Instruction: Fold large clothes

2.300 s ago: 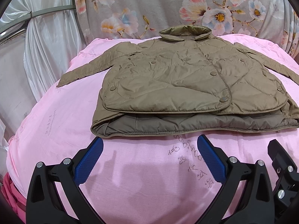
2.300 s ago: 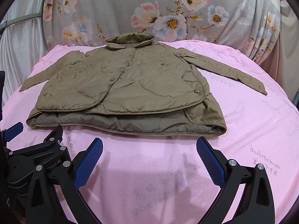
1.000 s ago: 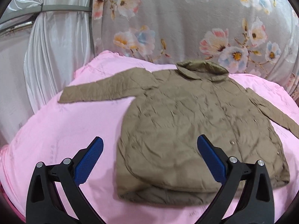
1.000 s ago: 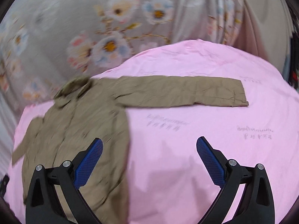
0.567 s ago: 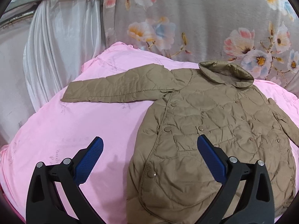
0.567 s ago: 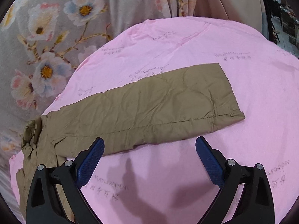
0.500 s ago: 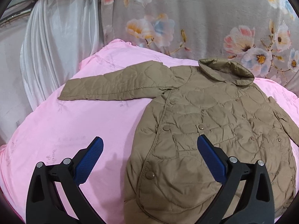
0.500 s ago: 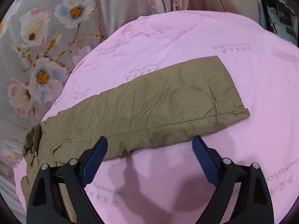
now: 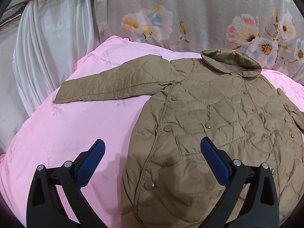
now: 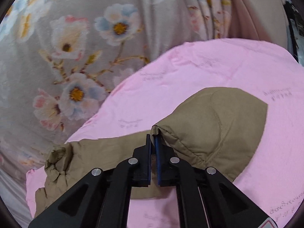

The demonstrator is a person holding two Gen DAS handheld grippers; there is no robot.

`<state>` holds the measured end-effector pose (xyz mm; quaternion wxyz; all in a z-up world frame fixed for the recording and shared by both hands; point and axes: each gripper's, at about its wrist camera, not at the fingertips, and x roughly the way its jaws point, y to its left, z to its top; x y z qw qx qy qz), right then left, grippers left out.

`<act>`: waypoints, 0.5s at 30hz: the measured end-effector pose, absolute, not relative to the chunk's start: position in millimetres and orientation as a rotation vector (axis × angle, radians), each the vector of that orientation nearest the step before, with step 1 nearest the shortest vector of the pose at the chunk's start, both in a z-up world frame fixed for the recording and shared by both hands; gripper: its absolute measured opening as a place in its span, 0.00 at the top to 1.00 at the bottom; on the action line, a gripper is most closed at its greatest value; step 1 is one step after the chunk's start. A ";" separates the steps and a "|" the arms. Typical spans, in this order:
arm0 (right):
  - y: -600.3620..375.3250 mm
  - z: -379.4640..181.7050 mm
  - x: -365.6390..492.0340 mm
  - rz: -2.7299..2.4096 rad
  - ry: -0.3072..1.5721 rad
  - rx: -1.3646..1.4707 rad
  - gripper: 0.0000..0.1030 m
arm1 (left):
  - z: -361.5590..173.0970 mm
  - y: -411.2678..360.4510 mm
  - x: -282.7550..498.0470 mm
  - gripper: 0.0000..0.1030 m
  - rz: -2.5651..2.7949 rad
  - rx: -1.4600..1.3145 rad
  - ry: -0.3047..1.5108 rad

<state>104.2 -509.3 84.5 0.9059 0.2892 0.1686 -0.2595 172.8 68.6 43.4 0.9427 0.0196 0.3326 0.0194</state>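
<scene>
Since half a second ago, when the right gripper's blue-padded fingers stood wide apart above the flat right sleeve, they have clamped together on the cuff edge of that sleeve and raised it, so the khaki fabric now humps up from the pink quilted bedcover and folds back toward the body of the garment. The olive-brown quilted snap-button jacket lies front up on the bedcover, collar toward the grey flower-printed curtain, its left sleeve stretched out flat to the side. In the right wrist view the pinched sleeve sits right at the fingertips, the hem caught between the two pads.

In its own view, the left gripper hovers over the jacket's lower left front, fingers spread wide and holding nothing; one finger is above bare bedcover, the other above the chest pocket area, and the side seam runs between them. A white satin drape hangs past the bed's far left edge.
</scene>
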 end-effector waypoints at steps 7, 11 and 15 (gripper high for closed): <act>-362.1 130.9 172.8 -0.263 0.374 0.302 0.95 | 42.1 67.3 175.0 0.05 0.035 0.045 0.680; -265.8 123.7 212.0 -0.119 0.435 0.097 0.95 | 34.6 68.0 179.4 0.05 0.039 0.051 0.706; -188.2 93.2 239.4 0.012 0.533 -0.035 0.94 | 25.3 73.3 183.6 0.05 0.032 0.035 0.736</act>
